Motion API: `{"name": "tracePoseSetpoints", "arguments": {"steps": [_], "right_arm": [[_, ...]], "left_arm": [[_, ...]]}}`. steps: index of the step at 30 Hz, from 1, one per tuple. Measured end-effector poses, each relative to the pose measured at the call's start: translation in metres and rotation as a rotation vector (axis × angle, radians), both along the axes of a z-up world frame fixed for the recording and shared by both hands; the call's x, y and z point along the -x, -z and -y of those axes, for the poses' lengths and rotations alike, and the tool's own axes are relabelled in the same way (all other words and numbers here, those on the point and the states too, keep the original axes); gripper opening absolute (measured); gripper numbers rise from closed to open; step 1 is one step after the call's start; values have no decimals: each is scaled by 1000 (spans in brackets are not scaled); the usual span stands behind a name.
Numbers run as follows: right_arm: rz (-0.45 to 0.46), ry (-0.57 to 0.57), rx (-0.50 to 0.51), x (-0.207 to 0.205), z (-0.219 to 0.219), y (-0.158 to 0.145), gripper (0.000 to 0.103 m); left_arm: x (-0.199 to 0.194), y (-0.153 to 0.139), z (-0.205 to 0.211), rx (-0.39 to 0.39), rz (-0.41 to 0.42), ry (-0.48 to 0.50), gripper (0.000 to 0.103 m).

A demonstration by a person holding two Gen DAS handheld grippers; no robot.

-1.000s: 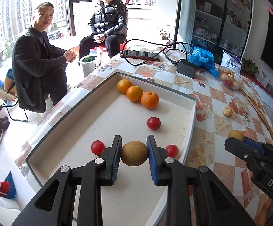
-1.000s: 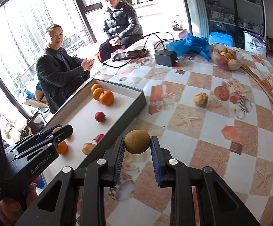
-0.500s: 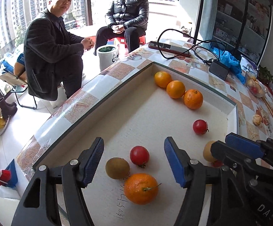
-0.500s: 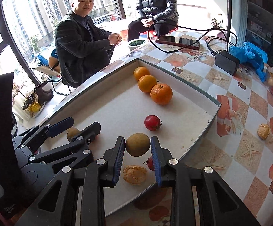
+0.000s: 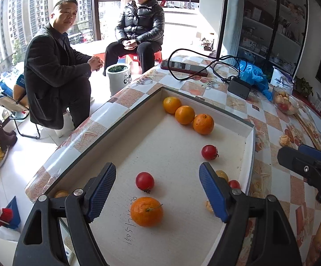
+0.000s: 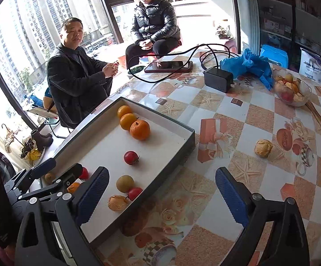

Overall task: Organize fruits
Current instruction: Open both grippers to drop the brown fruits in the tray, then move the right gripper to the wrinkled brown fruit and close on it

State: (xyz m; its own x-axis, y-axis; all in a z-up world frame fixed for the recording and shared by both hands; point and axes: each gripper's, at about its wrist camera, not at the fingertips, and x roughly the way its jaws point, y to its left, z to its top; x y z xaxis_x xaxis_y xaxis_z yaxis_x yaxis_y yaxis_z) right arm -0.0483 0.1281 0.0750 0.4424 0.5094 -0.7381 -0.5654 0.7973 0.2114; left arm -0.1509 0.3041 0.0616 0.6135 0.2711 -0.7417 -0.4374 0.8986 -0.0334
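Both jaw sets are opening, empty: left gripper [image 5: 157, 196] frames the stemmed round orange [image 5: 146, 211], lower centre, inside the shallow white tray [image 5: 250, 155]; right gripper [image 6: 160, 196] stands farther, over the tablecloth

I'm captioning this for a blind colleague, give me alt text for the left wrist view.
The left gripper, jaws opening and holding nothing, hovers over a white tray holding oranges and tomatoes. Two people sit beyond the table.
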Motion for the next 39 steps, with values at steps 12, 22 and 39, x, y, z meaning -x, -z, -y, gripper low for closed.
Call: {"name": "tracePoseSetpoints", "arguments": {"steps": [12,22,39], "right_arm": [[-75,167,55,-33,75,26,97],[-87,254,184,-75,102,50,97],[29,190,153,-88,60,60,22]], "left_arm": [[-10,-12,58,-19,-9,152,81],[-19,-15,86,32,-8,236,81],[-21,-1,90,2,-40,252,81]]}}
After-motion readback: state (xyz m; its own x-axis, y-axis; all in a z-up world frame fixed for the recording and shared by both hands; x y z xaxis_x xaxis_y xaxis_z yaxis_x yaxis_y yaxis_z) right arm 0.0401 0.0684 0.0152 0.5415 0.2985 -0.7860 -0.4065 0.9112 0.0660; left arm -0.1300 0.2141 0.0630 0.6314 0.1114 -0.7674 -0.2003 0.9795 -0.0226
